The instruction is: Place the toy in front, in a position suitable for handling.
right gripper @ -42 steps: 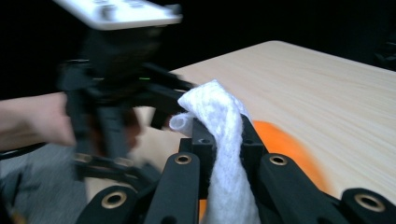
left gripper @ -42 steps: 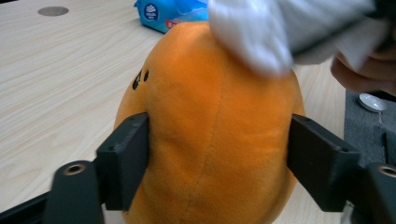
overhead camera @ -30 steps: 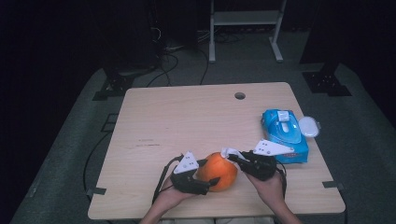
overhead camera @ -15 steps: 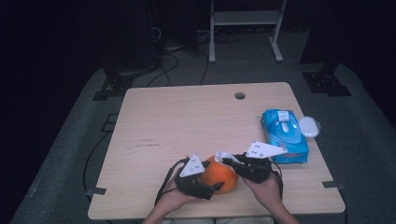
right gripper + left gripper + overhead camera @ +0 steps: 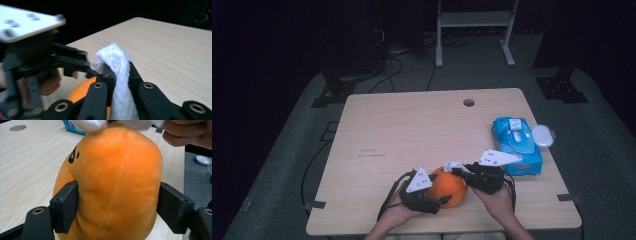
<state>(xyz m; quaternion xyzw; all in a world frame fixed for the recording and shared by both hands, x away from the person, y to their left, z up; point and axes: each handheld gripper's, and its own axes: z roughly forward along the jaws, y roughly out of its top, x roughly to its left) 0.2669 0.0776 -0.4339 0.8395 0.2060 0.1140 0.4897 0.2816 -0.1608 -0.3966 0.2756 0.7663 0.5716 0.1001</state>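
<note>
Where fingers pinch it, orange plush [image 5: 112, 185] half-hidden; white wipe [image 5: 117, 82] clamped, lower end cut off.

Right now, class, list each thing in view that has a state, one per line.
Orange plush toy: upright on the table, squeezed at both sides.
Left claw: shut on the plush, having just closed further.
Right claw: shut on a white wipe.
Blue wipes pack: flap open.

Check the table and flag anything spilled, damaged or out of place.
Nothing stands out. The orange plush toy sits between the left gripper pads, which have just been closing on it. The right gripper is shut on a white wipe above the toy. The blue wipes pack lies flat near the table's right edge, nothing spilled.
</note>
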